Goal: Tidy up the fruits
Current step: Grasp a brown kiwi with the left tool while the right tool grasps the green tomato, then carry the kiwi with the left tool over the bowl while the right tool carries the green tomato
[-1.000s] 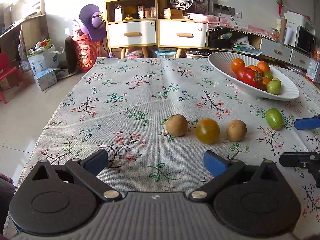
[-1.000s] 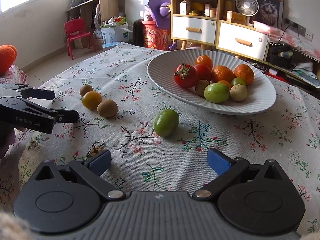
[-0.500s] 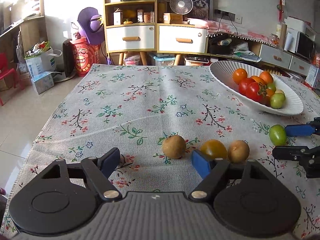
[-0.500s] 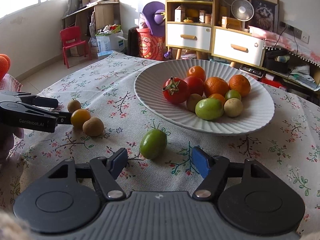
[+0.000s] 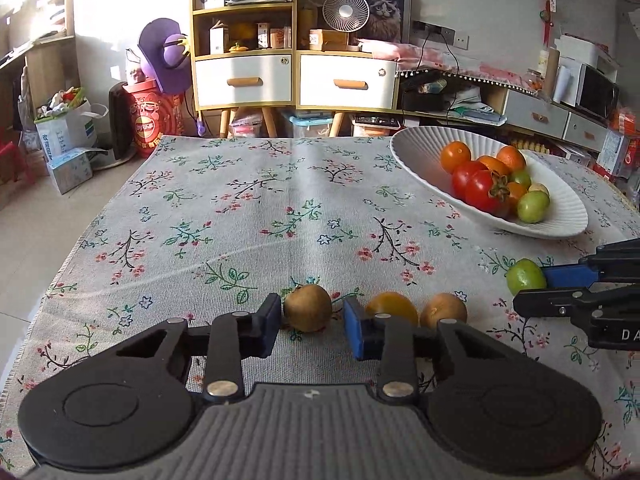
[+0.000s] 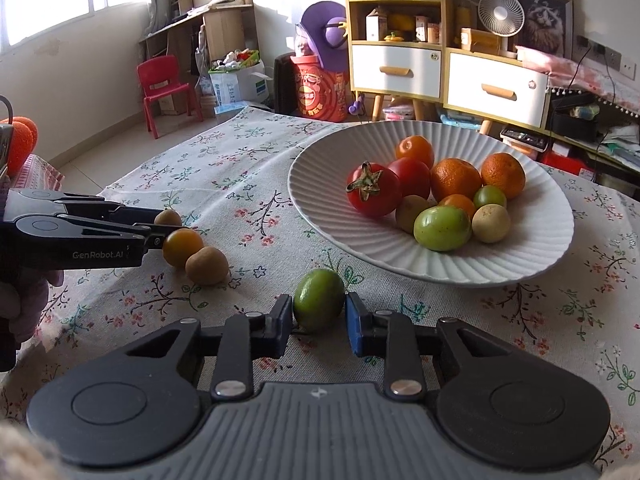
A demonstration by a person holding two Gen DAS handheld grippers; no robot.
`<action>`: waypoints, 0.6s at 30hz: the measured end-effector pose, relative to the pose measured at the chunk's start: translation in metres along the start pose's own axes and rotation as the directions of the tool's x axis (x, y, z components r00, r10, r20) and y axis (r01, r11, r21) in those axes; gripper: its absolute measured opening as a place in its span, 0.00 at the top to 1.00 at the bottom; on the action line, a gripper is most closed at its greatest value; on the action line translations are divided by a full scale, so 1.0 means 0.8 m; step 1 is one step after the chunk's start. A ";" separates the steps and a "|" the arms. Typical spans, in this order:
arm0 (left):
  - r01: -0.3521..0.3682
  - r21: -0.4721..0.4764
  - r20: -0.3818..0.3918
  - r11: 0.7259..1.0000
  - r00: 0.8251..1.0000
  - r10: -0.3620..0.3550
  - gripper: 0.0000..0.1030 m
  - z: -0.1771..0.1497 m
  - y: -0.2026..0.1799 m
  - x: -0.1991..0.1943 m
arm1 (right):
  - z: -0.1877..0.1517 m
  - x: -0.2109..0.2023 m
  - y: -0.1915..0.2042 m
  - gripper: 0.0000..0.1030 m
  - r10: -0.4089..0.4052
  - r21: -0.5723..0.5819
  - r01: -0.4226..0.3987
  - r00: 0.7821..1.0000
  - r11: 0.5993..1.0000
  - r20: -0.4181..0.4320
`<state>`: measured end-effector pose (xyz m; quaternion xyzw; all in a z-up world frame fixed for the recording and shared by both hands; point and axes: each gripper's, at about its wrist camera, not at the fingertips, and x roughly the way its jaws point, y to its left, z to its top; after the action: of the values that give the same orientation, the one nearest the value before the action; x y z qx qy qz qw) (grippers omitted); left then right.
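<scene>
Most of the fruit already lies in the white ribbed bowl (image 6: 520,256) at the far right of the bench (image 5: 248,208): tomatoes, oranges and a few small green and tan pieces. Four pieces are not yet in it, all on the flowered cloth near the front edge: a brown kiwi (image 5: 308,307), a yellow tomato (image 5: 393,307) just right of it, a second kiwi (image 5: 444,311) touching that one, and a green tomato (image 6: 319,299) off to the right, just in front of the bowl. So I judge the job well over half done, with four transfers left.

The left tool (image 5: 309,322) has just been closing, and its pads now bracket the brown kiwi closely; the left pad touches it, while the right pad looks a shade clear. The right tool (image 6: 318,320) has also just been closing and now pinches the green tomato, both pads against its sides. Both fruits appear to rest on the cloth.
</scene>
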<state>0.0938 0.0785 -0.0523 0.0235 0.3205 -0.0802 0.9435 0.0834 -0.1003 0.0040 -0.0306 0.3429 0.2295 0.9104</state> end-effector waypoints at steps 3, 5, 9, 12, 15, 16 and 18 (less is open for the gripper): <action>0.000 0.006 -0.003 1.000 1.000 0.000 0.86 0.001 -0.002 0.000 | 0.000 0.000 -0.002 0.76 0.005 0.007 -0.005 1.000 1.000 -0.001; -0.002 0.007 -0.005 1.000 1.000 0.002 0.86 0.001 -0.002 0.000 | 0.000 -0.001 -0.003 0.76 0.006 0.013 -0.006 1.000 1.000 -0.001; -0.007 0.003 -0.011 1.000 1.000 0.007 0.86 0.003 -0.001 0.000 | 0.001 -0.001 -0.005 0.76 0.009 0.027 -0.009 1.000 1.000 -0.003; -0.014 -0.001 -0.015 1.000 1.000 0.014 0.86 0.005 0.000 -0.001 | 0.003 -0.001 -0.007 0.76 0.011 0.037 -0.011 1.000 0.999 -0.005; -0.022 -0.008 -0.022 1.000 1.000 0.022 0.86 0.006 0.001 -0.003 | 0.003 -0.002 -0.010 0.76 0.017 0.059 -0.017 1.000 0.998 -0.011; -0.026 -0.010 -0.023 1.000 0.999 0.025 0.86 0.007 0.001 -0.004 | 0.004 -0.002 -0.011 0.76 0.021 0.068 -0.020 1.000 0.998 -0.013; -0.026 -0.013 -0.024 1.000 0.999 0.025 0.86 0.008 0.002 -0.006 | 0.005 -0.003 -0.013 0.76 0.027 0.080 -0.026 1.000 0.996 -0.015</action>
<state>0.0941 0.0799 -0.0438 0.0224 0.3320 -0.0658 0.9407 0.0884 -0.1095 0.0074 0.0084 0.3595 0.2275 0.9049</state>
